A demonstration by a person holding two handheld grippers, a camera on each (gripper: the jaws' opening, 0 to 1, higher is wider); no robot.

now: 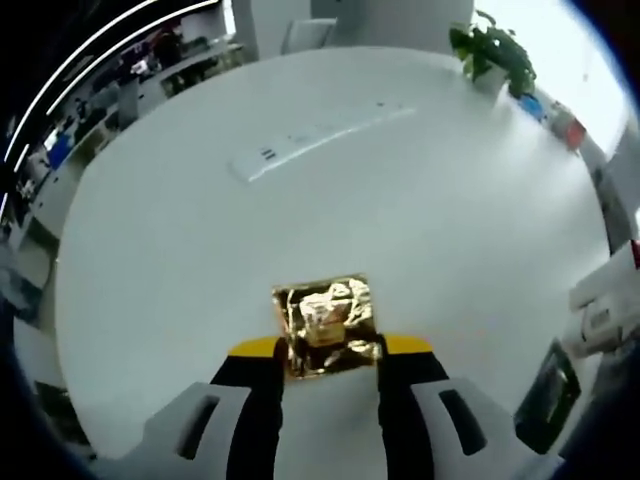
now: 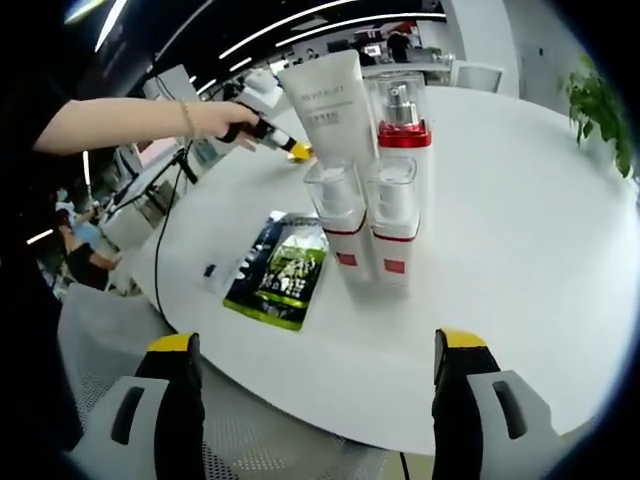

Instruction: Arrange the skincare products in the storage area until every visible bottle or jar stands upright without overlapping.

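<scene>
On the white round table (image 2: 500, 260) stand a tall white tube (image 2: 330, 100), a clear pump bottle with a red collar (image 2: 400, 110), and two white bottles with clear caps (image 2: 340, 215) (image 2: 393, 215), all upright and close together. A dark green sachet (image 2: 280, 265) lies flat to their left. My right gripper (image 2: 318, 342) is open at the table's near edge, short of the bottles. My left gripper (image 1: 330, 347) is shut on a crumpled gold foil packet (image 1: 325, 322) just above the table. In the right gripper view a hand carries the left gripper (image 2: 272, 136) behind the tube.
A white power strip (image 1: 300, 145) lies across the far part of the table (image 1: 180, 250). A potted plant (image 1: 495, 50) stands at the far edge. White bottles (image 1: 610, 300) and the dark sachet (image 1: 548, 395) show at the right of the left gripper view.
</scene>
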